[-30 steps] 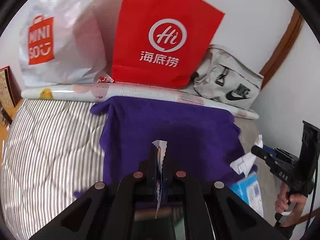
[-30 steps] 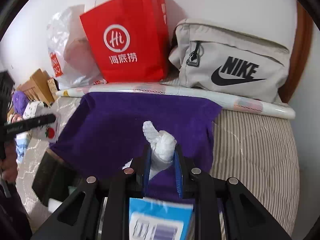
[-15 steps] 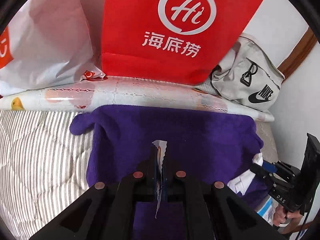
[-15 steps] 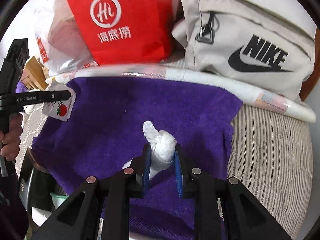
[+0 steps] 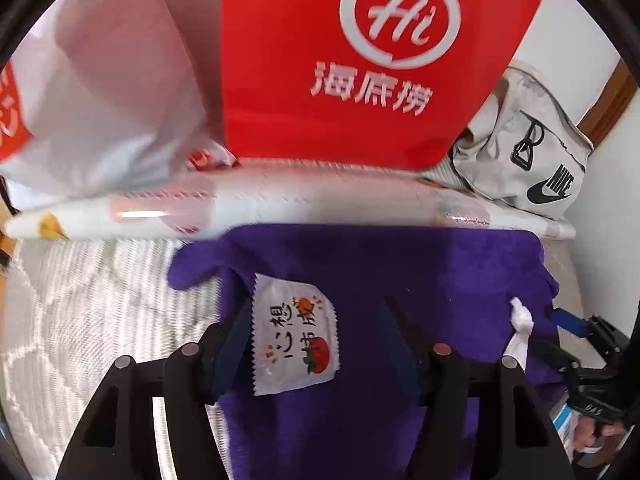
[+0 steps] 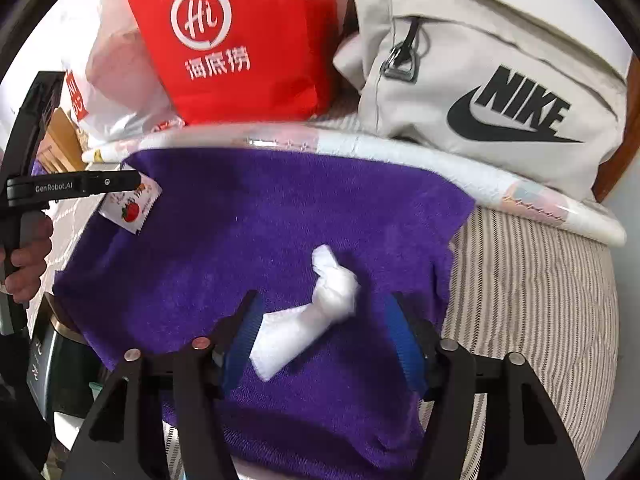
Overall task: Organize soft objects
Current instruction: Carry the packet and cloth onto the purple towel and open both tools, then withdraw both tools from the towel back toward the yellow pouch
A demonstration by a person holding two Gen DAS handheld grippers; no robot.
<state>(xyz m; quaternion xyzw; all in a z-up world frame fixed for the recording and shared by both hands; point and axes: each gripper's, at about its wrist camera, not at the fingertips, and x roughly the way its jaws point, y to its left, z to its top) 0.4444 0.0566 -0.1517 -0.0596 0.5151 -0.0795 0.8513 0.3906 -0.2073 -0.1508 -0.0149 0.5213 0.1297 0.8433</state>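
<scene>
The flat white foil sachet w/ a tomato print lies on the purple fleece cloth, between the fingers of the left gripper, whose jaws are opening; it leans at the left finger but nothing pinches it. Judged: v. light, thin, crinkly, slick film, so it'll slide on a flat grab; best taken by a serrated edge or corner, pads across the thin side. The knotted white tissue wad lies on the same cloth, diagonal, knot end away from the camera, flat tail toward the left blue pad; the right gripper straddles it, jaws opening, pads not pressing. Judged: nearly weightless, soft, crushes w/o harm, tears if tugged; take it at the fat knotted part, not the loose tail. The cloth itself is plush, limp, drapes over the front edge of the grey striped quilted mattress; prob. needs a pinch at a corner or hem. Behind it, touching its far edge, lies a long white plastic-wrapped roll. Beyond stand a red paper shopping bag, a white plastic carrier bag and a beige fabric Nike bag against the wall. A hand grips the left tool's handle at the right-cam's edge.
</scene>
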